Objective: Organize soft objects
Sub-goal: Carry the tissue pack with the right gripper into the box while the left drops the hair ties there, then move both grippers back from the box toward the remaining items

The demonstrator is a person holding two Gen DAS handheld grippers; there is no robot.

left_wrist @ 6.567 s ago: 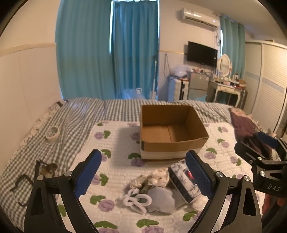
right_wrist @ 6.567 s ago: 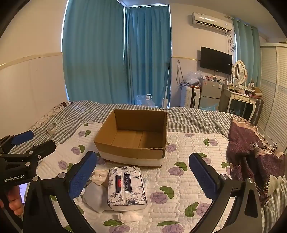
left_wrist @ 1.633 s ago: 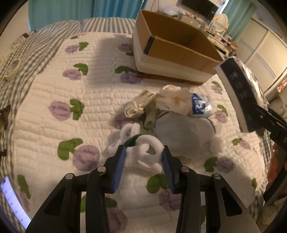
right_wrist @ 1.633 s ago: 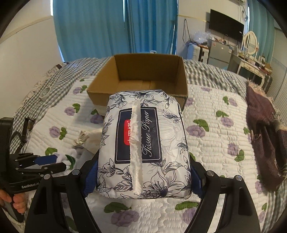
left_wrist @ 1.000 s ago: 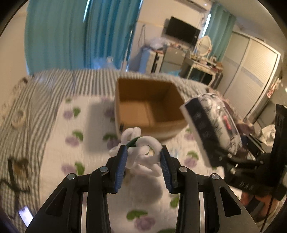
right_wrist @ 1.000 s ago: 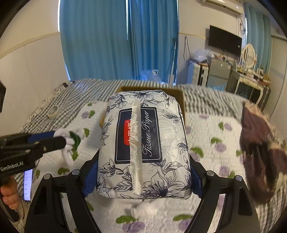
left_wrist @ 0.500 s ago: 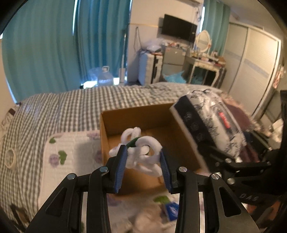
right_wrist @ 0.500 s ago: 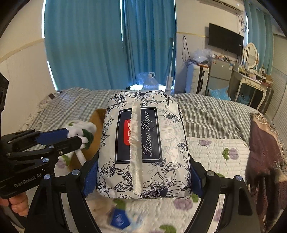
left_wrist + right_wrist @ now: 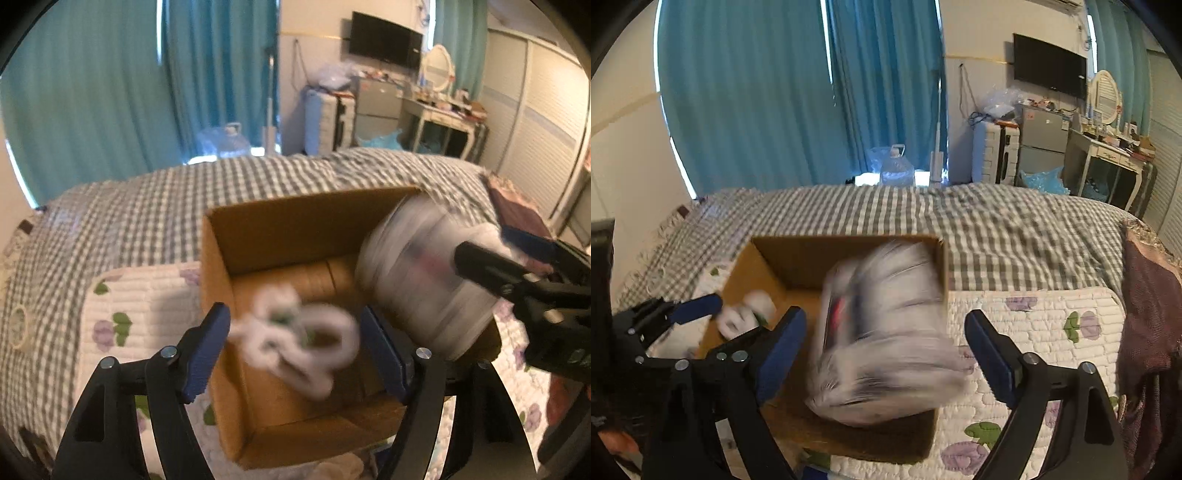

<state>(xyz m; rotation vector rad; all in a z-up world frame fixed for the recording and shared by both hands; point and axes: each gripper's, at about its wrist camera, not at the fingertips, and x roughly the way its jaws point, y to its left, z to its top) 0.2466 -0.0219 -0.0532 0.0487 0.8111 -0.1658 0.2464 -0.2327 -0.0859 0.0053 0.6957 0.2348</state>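
An open cardboard box (image 9: 221,266) (image 9: 768,258) stands on the bed. My left gripper (image 9: 295,339) is open above it, and a white looped soft item with a green part (image 9: 299,336) falls blurred between its jaws, touching neither. It also shows in the right wrist view (image 9: 746,314). My right gripper (image 9: 882,332) is open above the box, and the floral tissue pack (image 9: 886,332) drops blurred between its jaws into the box. The pack shows in the left wrist view (image 9: 421,288) too.
The bed carries a white quilt with purple flowers (image 9: 1034,332) over a grey checked sheet (image 9: 147,221). A dark red blanket (image 9: 1148,302) lies at the right. A tape roll (image 9: 18,325) lies at the left. Soft items (image 9: 343,465) lie in front of the box.
Both grippers have opened over the box. The white looped item and the tissue pack have left the jaws and are falling into the box.
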